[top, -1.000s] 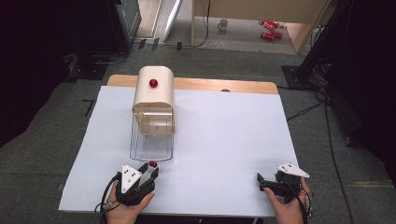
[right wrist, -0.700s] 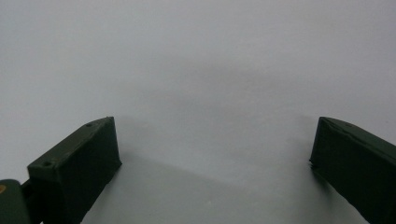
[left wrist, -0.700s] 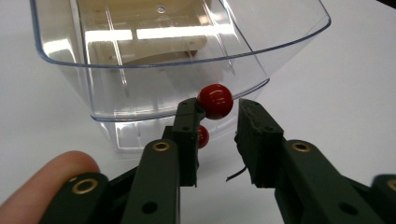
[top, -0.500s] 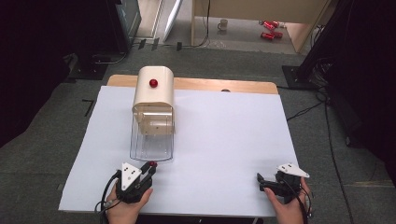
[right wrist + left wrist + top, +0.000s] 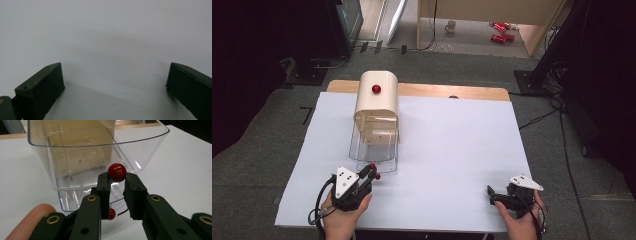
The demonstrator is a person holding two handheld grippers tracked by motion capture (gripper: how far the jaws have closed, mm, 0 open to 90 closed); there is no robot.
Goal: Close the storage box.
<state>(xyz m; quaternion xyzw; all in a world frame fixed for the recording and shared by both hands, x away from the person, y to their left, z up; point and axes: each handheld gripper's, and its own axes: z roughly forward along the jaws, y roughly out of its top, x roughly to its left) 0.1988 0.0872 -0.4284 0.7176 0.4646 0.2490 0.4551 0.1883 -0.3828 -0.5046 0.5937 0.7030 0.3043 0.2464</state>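
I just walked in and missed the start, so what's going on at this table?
A person holds a gripper in each hand. The left gripper has just closed on the red knob of a clear plastic drawer, which sticks partly out of a cream-coloured box on the white table. The right gripper rests open on the table, apart from everything.

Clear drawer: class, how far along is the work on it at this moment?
Done: the clear drawer already stands out of the wooden box. In hand: the left gripper is shut on the drawer's red knob. Left: moving the drawer by that knob, though which way I cannot tell. The right gripper rests open on the white sheet, holding nothing.
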